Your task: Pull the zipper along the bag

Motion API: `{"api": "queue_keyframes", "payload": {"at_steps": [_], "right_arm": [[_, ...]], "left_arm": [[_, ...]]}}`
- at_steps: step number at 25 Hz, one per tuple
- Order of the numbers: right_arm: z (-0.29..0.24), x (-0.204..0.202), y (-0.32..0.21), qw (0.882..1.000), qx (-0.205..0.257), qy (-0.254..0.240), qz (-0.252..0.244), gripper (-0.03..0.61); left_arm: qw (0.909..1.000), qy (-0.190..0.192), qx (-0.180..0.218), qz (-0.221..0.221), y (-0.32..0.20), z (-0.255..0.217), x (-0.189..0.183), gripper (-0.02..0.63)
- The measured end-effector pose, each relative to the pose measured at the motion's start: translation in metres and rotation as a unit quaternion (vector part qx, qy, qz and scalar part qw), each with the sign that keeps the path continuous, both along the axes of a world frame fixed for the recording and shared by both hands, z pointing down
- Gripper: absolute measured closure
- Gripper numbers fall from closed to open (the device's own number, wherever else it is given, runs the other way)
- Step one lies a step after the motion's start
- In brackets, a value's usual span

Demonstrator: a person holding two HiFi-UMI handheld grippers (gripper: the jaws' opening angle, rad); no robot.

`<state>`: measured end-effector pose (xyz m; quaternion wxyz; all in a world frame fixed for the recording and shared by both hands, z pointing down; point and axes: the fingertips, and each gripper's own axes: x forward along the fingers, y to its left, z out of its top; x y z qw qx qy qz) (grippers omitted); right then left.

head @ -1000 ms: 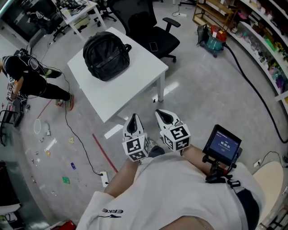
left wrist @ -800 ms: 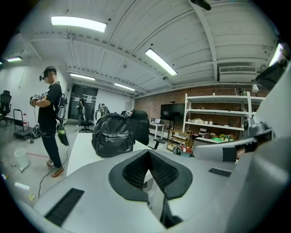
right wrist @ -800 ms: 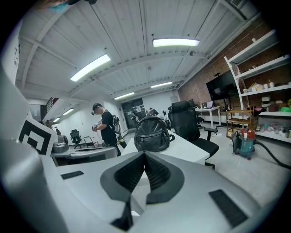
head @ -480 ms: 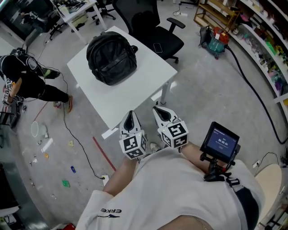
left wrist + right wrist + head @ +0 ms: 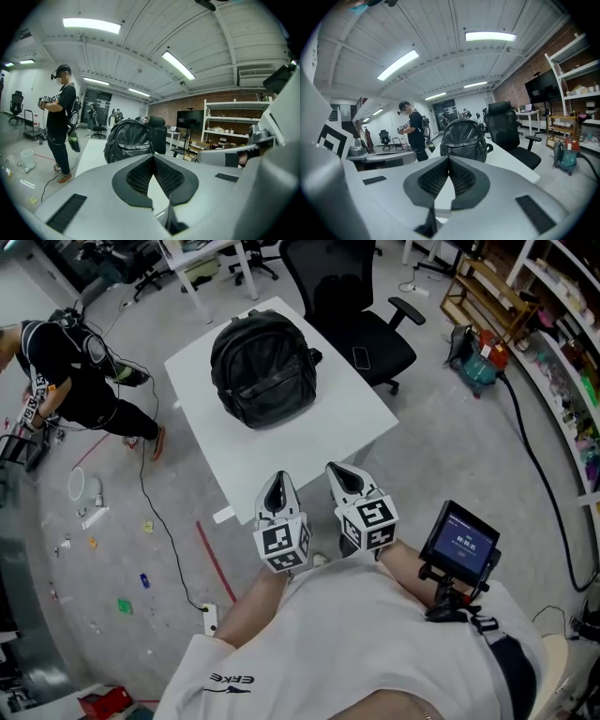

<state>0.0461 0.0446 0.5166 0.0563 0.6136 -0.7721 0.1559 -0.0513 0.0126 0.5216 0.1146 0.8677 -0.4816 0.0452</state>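
Person (image 5: 70, 381) standing at upper left, bag (image 5: 262, 367) sitting on the table (image 5: 323, 442) at upper centre, left gripper (image 5: 276, 489) held low by the table's near edge, jaws together on nothing, right gripper (image 5: 343, 474) just beside it, tips also closed and empty, both well short of the bag.

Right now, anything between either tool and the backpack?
Nothing visible. The left tool and right tool are by the near edge of the table; only its bare top lies between them and the backpack. The office chair stands beyond, off that path.

White table (image 5: 330, 439); black office chair (image 5: 386, 332) behind it; person (image 5: 75, 381) standing left.
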Motion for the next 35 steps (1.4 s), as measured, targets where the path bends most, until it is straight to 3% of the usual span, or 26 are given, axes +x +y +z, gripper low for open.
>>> {"api": "queue_keyframes", "payload": {"at_steps": [8, 14, 19, 27, 32, 35], "right_arm": [[0.002, 0.056, -0.103, 0.999, 0.004, -0.005, -0.045, 0.575], [-0.002, 0.066, -0.132, 0.998, 0.007, -0.008, -0.068, 0.575], [-0.001, 0.114, -0.200, 0.995, -0.001, -0.018, -0.095, 0.575], [-0.009, 0.121, -0.214, 0.995, 0.004, -0.016, -0.102, 0.575], [0.008, 0.142, -0.277, 0.995, 0.003, -0.008, -0.095, 0.575], [0.007, 0.149, -0.289, 0.996, 0.006, 0.005, -0.090, 0.575]], "left_arm": [[0.9987, -0.010, 0.004, -0.050, -0.094, 0.001, 0.047, 0.611], [0.9964, -0.017, 0.007, -0.083, -0.114, -0.005, 0.047, 0.611], [0.9919, -0.036, -0.004, -0.122, -0.172, -0.007, 0.082, 0.611], [0.9845, -0.057, -0.001, -0.165, -0.168, -0.021, 0.053, 0.611], [0.9807, -0.064, -0.004, -0.185, -0.220, -0.011, 0.050, 0.611], [0.9794, -0.066, -0.003, -0.191, -0.224, -0.012, 0.045, 0.611]]}}
